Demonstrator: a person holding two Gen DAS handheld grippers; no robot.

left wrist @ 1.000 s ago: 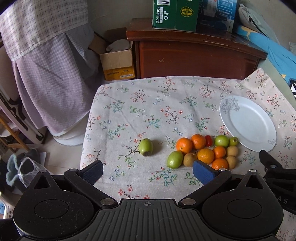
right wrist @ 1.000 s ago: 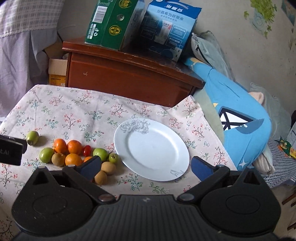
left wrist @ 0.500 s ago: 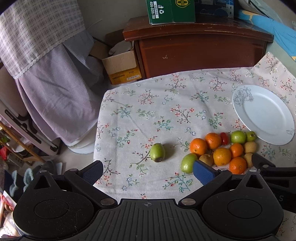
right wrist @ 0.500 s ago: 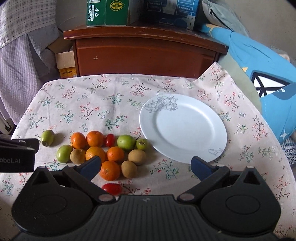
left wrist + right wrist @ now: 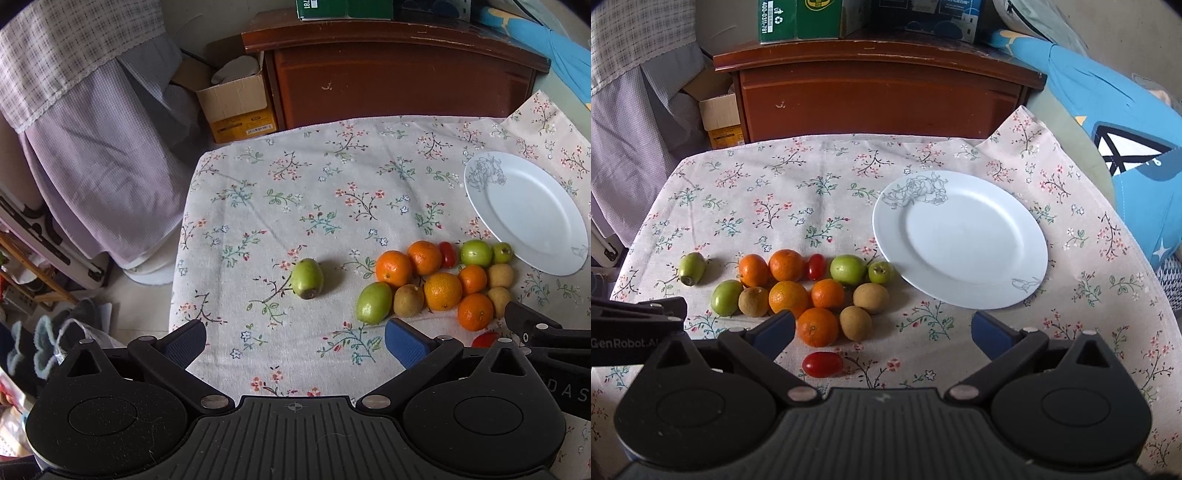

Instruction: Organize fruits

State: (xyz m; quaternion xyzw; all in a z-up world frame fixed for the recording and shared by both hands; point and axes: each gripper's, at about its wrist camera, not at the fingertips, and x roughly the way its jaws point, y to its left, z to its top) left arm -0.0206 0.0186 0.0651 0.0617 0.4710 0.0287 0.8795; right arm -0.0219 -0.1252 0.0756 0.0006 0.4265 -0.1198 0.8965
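Both my grippers, left [image 5: 293, 341] and right [image 5: 882, 326], gape wide and empty; I should straddle the nearest orange [image 5: 817, 326] squarely, then carry it to the plate [image 5: 1030, 269].

Oranges, green and brown fruits [image 5: 798, 291] clustered beside white plate [image 5: 960, 240] — empty.

Cream tablecloth [image 5: 820, 177] printed with small pink, green and blue floral sprigs. White plate [image 5: 960, 240] with grey line-drawn flowers at its rim. Fruits: orange mandarins [image 5: 817, 326], green jujubes [image 5: 691, 268], brown kiwis [image 5: 855, 323], red tomatoes [image 5: 822, 364].
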